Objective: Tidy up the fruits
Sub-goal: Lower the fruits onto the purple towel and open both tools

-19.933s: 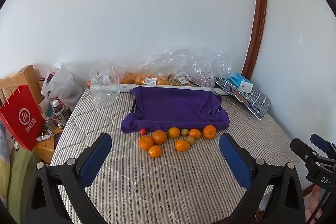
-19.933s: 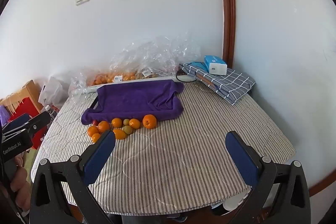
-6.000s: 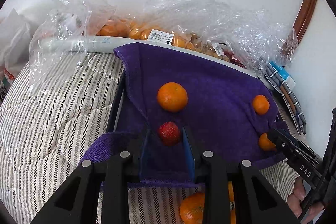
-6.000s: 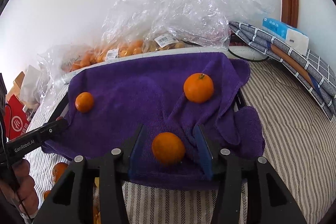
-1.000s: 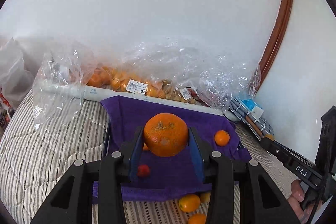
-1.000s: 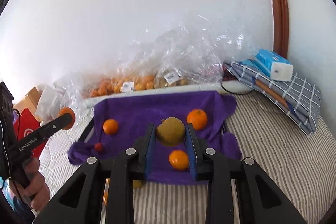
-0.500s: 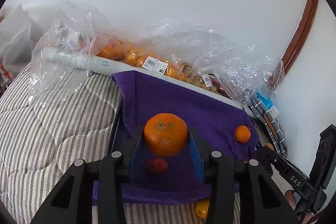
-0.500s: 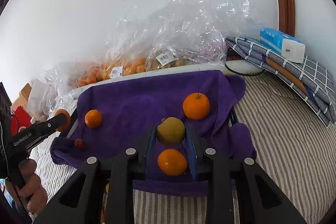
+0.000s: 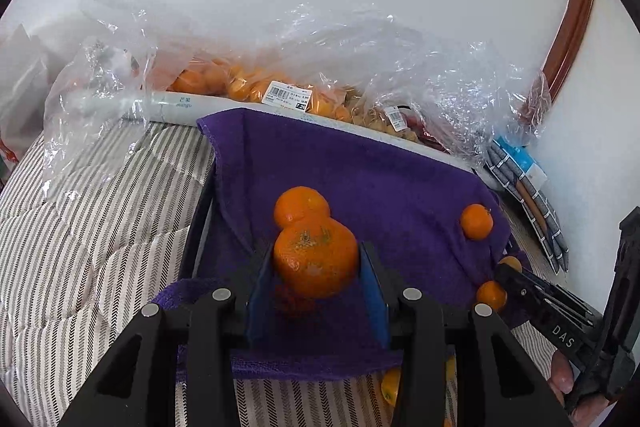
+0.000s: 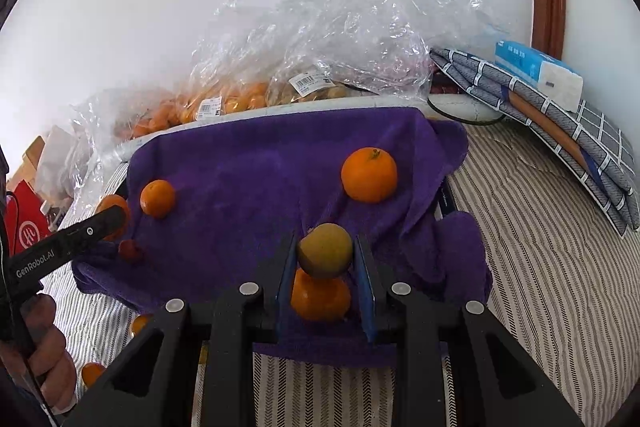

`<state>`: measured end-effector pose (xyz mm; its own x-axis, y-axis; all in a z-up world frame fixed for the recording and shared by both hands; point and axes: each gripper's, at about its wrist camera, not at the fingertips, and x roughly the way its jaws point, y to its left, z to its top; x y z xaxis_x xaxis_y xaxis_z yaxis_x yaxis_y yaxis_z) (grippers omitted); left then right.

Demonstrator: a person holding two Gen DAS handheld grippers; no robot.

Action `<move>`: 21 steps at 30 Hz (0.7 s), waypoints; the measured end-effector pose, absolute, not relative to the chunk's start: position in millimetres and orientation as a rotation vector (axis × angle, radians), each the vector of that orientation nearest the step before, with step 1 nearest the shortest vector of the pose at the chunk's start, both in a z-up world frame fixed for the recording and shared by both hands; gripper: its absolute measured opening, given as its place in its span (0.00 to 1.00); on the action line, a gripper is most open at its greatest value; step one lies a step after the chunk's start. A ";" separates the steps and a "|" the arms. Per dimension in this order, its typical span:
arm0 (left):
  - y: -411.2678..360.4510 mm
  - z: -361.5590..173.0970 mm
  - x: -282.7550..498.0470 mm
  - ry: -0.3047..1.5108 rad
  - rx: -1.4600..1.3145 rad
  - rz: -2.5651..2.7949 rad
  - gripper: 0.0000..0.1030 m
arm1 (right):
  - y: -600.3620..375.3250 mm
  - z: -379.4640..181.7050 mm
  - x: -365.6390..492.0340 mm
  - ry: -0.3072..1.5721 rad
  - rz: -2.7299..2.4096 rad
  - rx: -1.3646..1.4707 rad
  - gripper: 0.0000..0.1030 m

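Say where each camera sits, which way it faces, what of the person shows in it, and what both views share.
Left wrist: on the left gripper, looking down along its fingers at the purple towel; it clamps a large orange; the other hand shows at right.
Right wrist: on the right gripper, facing the same towel; it clamps a yellow-green fruit; the other hand shows at left.
Shared: towel, clear plastic fruit bags, striped bedding.

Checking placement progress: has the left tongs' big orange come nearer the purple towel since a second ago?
Yes. The big orange now sits low over the purple towel, no longer against the clear plastic bags.
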<state>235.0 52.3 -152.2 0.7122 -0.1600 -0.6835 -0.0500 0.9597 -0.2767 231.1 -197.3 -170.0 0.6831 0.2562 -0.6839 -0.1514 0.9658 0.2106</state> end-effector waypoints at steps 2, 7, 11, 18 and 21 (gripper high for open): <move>50.8 -153.8 235.9 0.783 -0.275 -0.060 0.39 | -199.3 -171.5 232.4 0.799 0.229 0.153 0.27; 53.3 -156.7 238.1 0.797 -0.290 -0.070 0.39 | -202.3 -174.4 235.3 0.817 0.213 0.164 0.28; 53.5 -159.0 239.1 0.806 -0.293 -0.079 0.39 | -203.1 -173.9 235.0 0.815 0.208 0.161 0.28; 49.7 -159.3 238.9 0.799 -0.274 -0.090 0.39 | -199.7 -165.9 227.2 0.768 0.225 0.148 0.48; 49.4 -158.2 237.9 0.793 -0.283 -0.106 0.39 | -197.2 -161.3 222.6 0.737 0.227 0.130 0.56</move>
